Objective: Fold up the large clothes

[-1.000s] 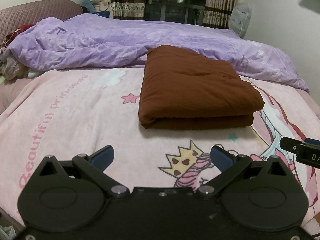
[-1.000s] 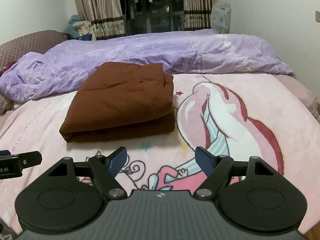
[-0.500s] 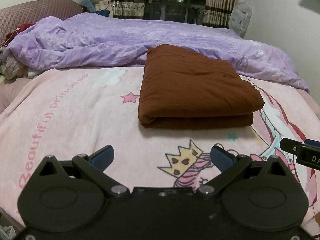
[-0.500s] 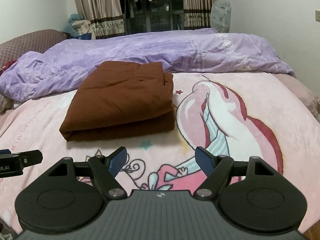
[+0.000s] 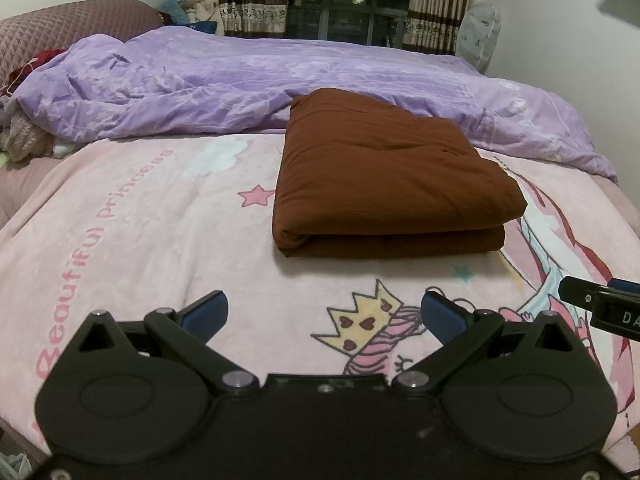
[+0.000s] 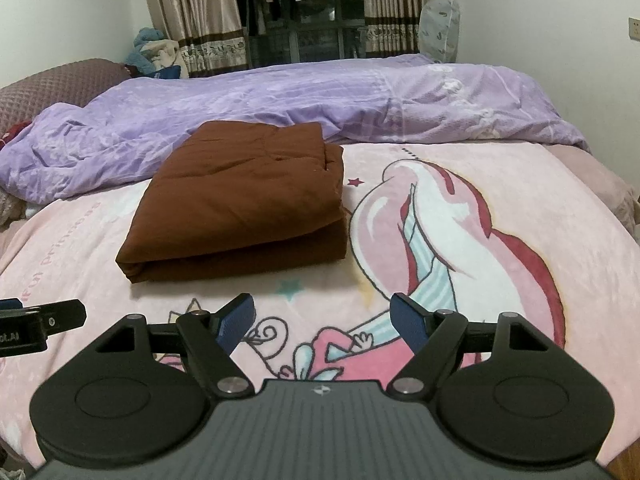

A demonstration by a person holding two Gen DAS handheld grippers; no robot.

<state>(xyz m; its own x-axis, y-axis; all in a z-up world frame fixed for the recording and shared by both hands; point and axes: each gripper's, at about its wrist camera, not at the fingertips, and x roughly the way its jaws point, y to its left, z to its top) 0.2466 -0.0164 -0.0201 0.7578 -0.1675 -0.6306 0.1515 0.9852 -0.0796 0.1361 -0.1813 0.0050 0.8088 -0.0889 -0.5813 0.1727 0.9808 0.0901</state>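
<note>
A brown garment point(image 5: 384, 176) lies folded into a thick rectangle on the pink cartoon blanket point(image 5: 152, 232); it also shows in the right wrist view point(image 6: 244, 208). My left gripper point(image 5: 324, 316) is open and empty, held over the blanket in front of the garment's near folded edge, apart from it. My right gripper point(image 6: 322, 320) is open and empty, in front of the garment and to its right. Each gripper's tip shows at the edge of the other's view.
A rumpled purple duvet point(image 5: 280, 84) lies across the bed just behind the garment. A quilted mauve headboard point(image 5: 76, 20) is at the far left. Curtains point(image 6: 200, 20) and a covered fan point(image 6: 440, 24) stand behind the bed. White wall is on the right.
The views have shifted very slightly; both grippers stay open and empty, and the folded garment has not moved.
</note>
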